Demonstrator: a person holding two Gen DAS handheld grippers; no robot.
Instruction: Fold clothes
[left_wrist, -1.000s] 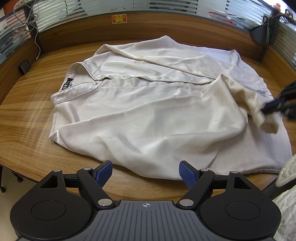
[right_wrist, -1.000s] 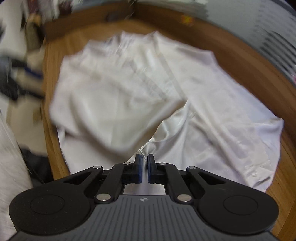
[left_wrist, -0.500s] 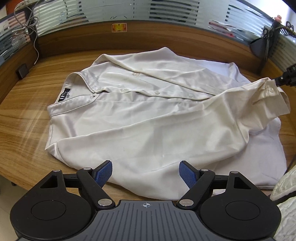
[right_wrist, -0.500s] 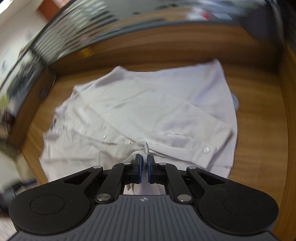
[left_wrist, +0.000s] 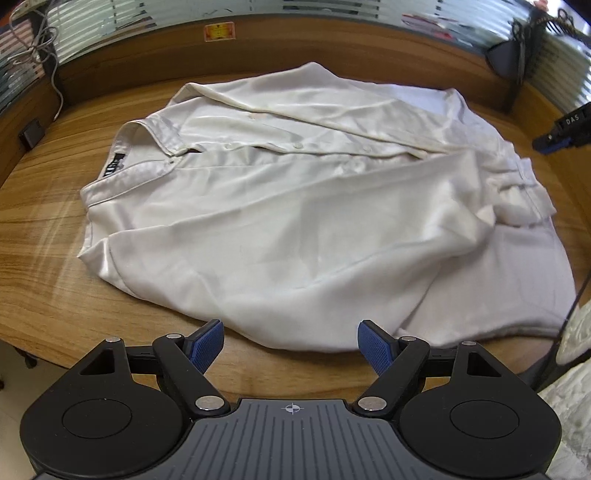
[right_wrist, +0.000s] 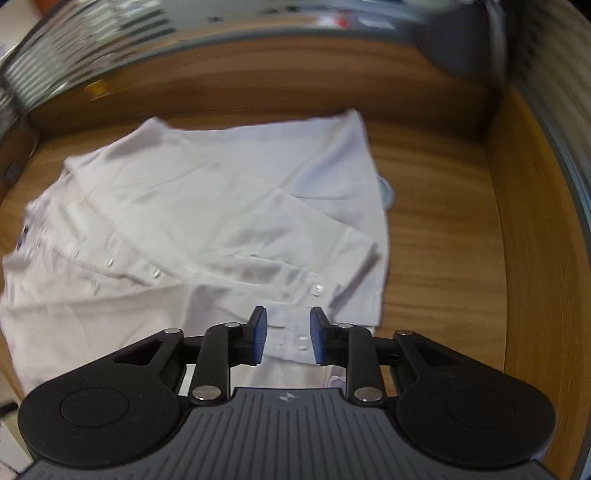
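Note:
A cream satin button-up shirt (left_wrist: 280, 206) lies spread on the wooden table (left_wrist: 44, 229), collar at the left. One sleeve (left_wrist: 369, 206) is folded across its front, with the cuff (left_wrist: 517, 195) bunched at the right. My left gripper (left_wrist: 290, 341) is open and empty, just short of the shirt's near hem. My right gripper (right_wrist: 286, 334) is open, with the buttoned cuff (right_wrist: 295, 332) lying below and between its fingers. It also shows in the left wrist view (left_wrist: 561, 133), at the far right above the table.
A raised wooden rim (left_wrist: 332, 44) with frosted glass behind it runs round the table's far side. A black lamp (left_wrist: 509, 55) stands at the back right. A small black box (left_wrist: 31, 134) and a cable sit at the left.
My right gripper carried the sleeve cuff across the shirt to the right, then opened and let it go. The cuff now lies on the shirt. My left gripper stayed open and barely moved.

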